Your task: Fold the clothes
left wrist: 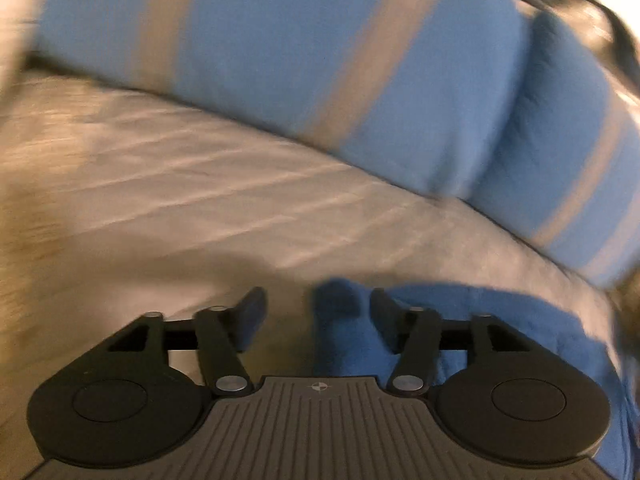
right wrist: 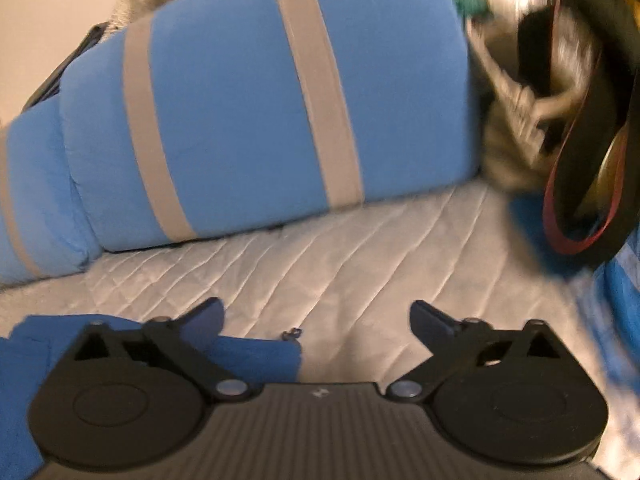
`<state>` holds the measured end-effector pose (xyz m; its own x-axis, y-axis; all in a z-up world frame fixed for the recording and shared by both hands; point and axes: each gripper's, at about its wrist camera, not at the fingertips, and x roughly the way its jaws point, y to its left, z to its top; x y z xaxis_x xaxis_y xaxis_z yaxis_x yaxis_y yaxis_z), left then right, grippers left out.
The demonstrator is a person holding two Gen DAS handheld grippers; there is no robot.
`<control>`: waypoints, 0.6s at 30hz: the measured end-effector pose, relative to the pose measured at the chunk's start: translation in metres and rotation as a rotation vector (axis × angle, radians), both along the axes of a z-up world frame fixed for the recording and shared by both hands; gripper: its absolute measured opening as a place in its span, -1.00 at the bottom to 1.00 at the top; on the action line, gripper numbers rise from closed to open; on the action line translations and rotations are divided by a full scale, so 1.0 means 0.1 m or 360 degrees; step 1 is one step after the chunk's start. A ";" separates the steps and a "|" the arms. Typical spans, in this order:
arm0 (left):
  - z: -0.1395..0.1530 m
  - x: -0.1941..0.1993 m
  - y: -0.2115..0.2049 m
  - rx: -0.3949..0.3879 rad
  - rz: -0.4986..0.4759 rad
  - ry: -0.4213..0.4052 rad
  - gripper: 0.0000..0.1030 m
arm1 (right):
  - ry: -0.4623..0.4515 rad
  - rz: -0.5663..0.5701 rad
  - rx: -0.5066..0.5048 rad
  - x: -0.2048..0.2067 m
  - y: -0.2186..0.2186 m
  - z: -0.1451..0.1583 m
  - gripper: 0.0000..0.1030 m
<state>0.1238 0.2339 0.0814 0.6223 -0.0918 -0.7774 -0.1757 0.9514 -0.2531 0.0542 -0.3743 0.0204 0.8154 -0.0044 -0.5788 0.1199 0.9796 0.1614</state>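
A dark blue garment (left wrist: 472,320) lies on the quilted bed cover under my left gripper (left wrist: 318,312). A raised fold of it (left wrist: 340,320) stands between the jaws, against the right finger (left wrist: 384,316); the jaws stand apart and do not pinch it. In the right wrist view the same blue cloth (right wrist: 256,356) lies at lower left, its edge under the left finger (right wrist: 208,316). My right gripper (right wrist: 318,320) is wide open and empty over the cover.
Light blue pillows with grey stripes (left wrist: 304,52) (right wrist: 248,112) lie along the far side. The white quilted cover (right wrist: 360,248) spreads in front of them. A black bag with red trim (right wrist: 588,168) and clutter sit at the right.
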 end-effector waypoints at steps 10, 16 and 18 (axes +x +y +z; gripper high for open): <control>0.58 -1.10 -1.12 0.0226 -0.0310 -0.0494 0.39 | -0.0174 0.0169 -0.0137 -0.70 1.11 0.47 1.00; 0.01 -0.98 -1.50 0.0260 -0.0185 -0.0319 0.39 | -0.0164 0.0233 -0.0262 -0.70 1.60 -0.02 1.00; -0.28 -0.89 -1.47 0.0259 -0.0130 -0.0263 0.38 | -0.0158 0.0253 -0.0306 -0.69 1.76 -0.18 1.00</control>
